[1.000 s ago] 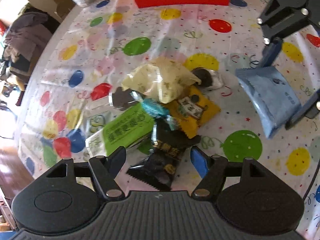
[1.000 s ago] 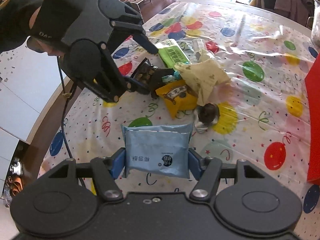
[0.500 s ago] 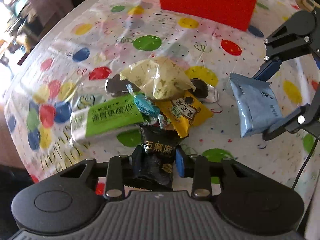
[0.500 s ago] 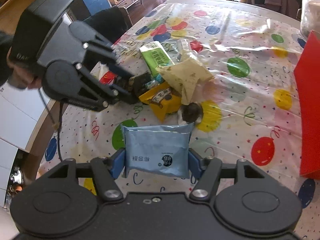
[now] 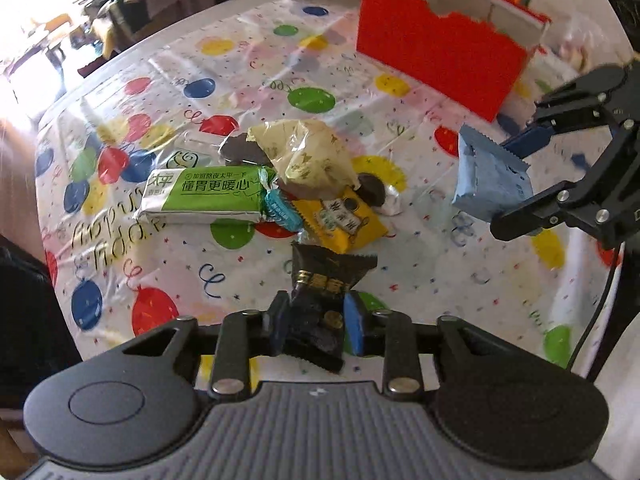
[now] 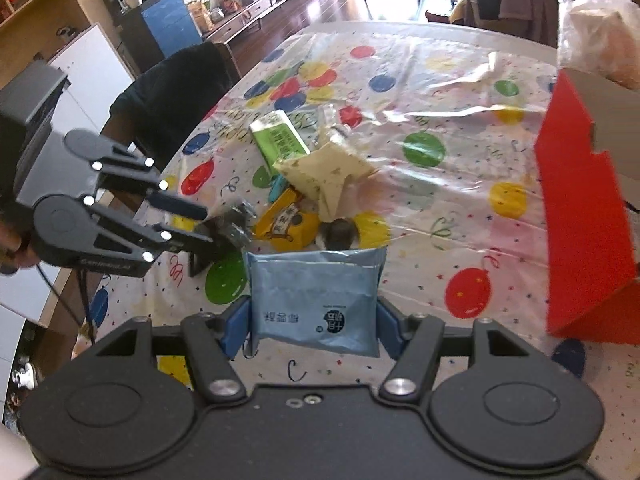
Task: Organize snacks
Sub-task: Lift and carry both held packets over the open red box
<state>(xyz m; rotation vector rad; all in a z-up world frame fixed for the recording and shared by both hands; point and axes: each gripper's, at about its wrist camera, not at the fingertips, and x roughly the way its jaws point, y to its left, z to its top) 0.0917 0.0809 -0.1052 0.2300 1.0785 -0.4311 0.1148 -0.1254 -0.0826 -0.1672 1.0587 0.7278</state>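
Two snacks are gripped so I can box them. Left gripper [image 5: 316, 322] squeezes the black packet [image 5: 320, 300]; right gripper [image 6: 312, 320] squeezes the blue packet [image 6: 314, 300], red box [image 6: 580, 220] ahead-right.

Layout of the table [image 5: 500, 280], left wrist view. Centre: a pile of snacks. The long bar packet [image 5: 204, 196] lies at the pile's left; the crumpled pouch [image 5: 304, 156] lies on top at the middle; the flat sachet [image 5: 340, 220] lies before the pouch, with a small twisted candy [image 5: 280, 208] between it and the bar. A round foil sweet [image 5: 376, 194] lies to the right of the pouch. The open box [image 5: 436, 52] stands behind the pile to the right. Nearest the camera, the dark packet [image 5: 320, 300] sits between the left gripper [image 5: 316, 326] fingers. At right, raised off the table, the pillow packet [image 5: 490, 180] sits in the right gripper [image 5: 516, 184].
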